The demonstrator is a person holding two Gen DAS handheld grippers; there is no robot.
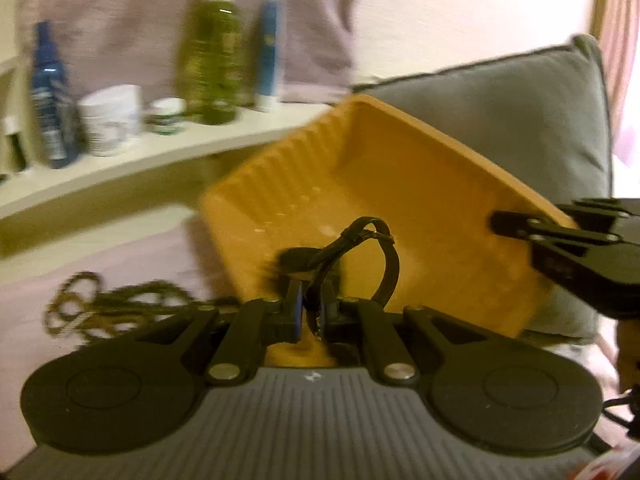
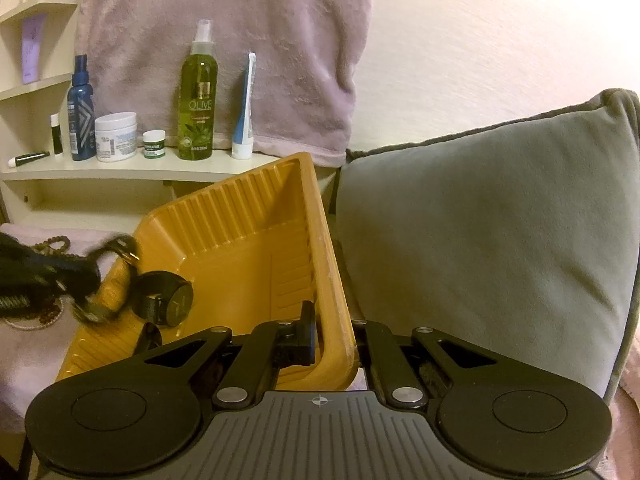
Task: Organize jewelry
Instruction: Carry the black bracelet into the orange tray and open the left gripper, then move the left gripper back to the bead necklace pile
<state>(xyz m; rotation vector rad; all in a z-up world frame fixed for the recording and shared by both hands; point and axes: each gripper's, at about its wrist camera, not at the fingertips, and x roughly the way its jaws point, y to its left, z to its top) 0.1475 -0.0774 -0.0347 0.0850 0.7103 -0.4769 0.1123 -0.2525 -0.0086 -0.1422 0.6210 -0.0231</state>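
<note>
The right gripper (image 2: 320,340) was clamped on the tilted yellow tray's (image 2: 240,240) rim, a black watch (image 2: 164,300) already inside at nine o'clock, while the left gripper (image 1: 312,312), pinched shut on a black strap (image 1: 372,256), hovered at the tray's edge and the bead necklaces (image 1: 100,308) lay outside, unsorted.

Home bedroom: toiletry shelf (image 2: 132,170), towel (image 2: 224,48), cushion (image 2: 480,216).

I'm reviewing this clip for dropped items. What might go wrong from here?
The right gripper pinches only the rim of the tilted yellow tray, so it may slip or tip further. The black watch already inside might then slide out. The strap in the left gripper may snag on release.
</note>
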